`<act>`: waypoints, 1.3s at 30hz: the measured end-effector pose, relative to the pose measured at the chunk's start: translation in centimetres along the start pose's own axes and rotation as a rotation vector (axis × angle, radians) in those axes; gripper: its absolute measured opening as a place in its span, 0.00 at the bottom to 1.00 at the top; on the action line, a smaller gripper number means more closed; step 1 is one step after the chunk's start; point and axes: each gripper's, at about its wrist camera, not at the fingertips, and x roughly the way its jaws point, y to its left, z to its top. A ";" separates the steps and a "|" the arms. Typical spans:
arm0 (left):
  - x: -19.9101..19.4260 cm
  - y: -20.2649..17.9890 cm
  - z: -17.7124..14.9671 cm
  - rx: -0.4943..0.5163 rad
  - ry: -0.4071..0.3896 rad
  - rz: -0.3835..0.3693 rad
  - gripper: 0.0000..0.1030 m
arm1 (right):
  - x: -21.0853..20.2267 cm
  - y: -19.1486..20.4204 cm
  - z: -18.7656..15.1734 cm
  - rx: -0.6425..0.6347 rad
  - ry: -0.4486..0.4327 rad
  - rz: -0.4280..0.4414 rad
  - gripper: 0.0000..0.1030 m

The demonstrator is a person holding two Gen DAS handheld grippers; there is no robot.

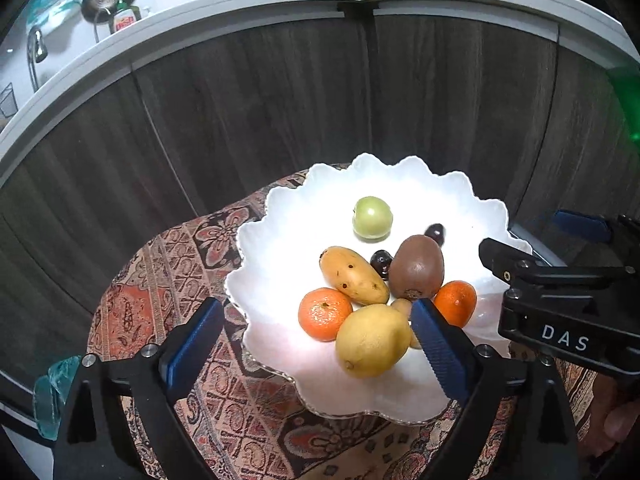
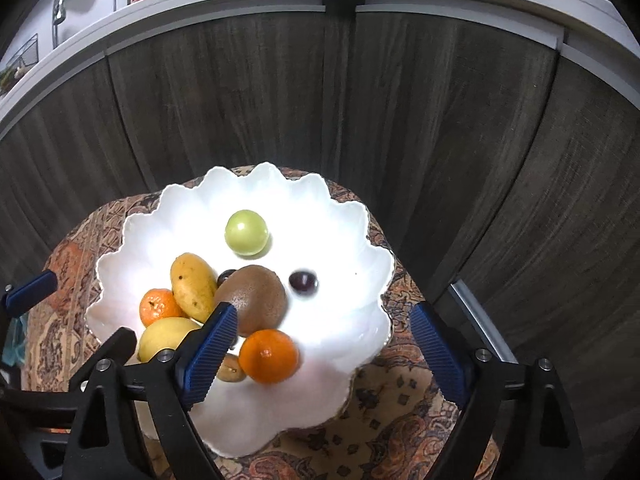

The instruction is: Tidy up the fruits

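The fruits are gathered in the white scalloped dish [image 2: 352,240] on the patterned tabletop [image 1: 168,264], clustered toward its 7 o'clock side. The lemon [image 1: 372,340] could be nudged over the shallow rim, it is judged, if it is approached carelessly, since it lies nearest the edge. Both the left tongs [image 1: 316,344] and the right tongs [image 2: 324,348] are held spread and empty, angled down over the dish from 6 o'clock.

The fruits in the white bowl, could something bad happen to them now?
Maybe. The green fruit and the dark cherry sit loose and apart from the pile, so a bump could roll them. The lemon leans against the mandarin; pulling one may shift the other. Both grippers hang open above the bowl and might nudge its wavy rim.
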 end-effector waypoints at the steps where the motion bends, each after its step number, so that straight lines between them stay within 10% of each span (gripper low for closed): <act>1: -0.2 0.0 -0.1 0.001 -0.002 0.005 0.96 | -0.2 0.0 0.0 0.004 0.000 -0.001 0.88; 39: -16.7 2.3 -5.1 -0.098 -0.087 0.085 0.99 | -17.5 2.1 -5.6 0.007 -0.153 -0.016 0.89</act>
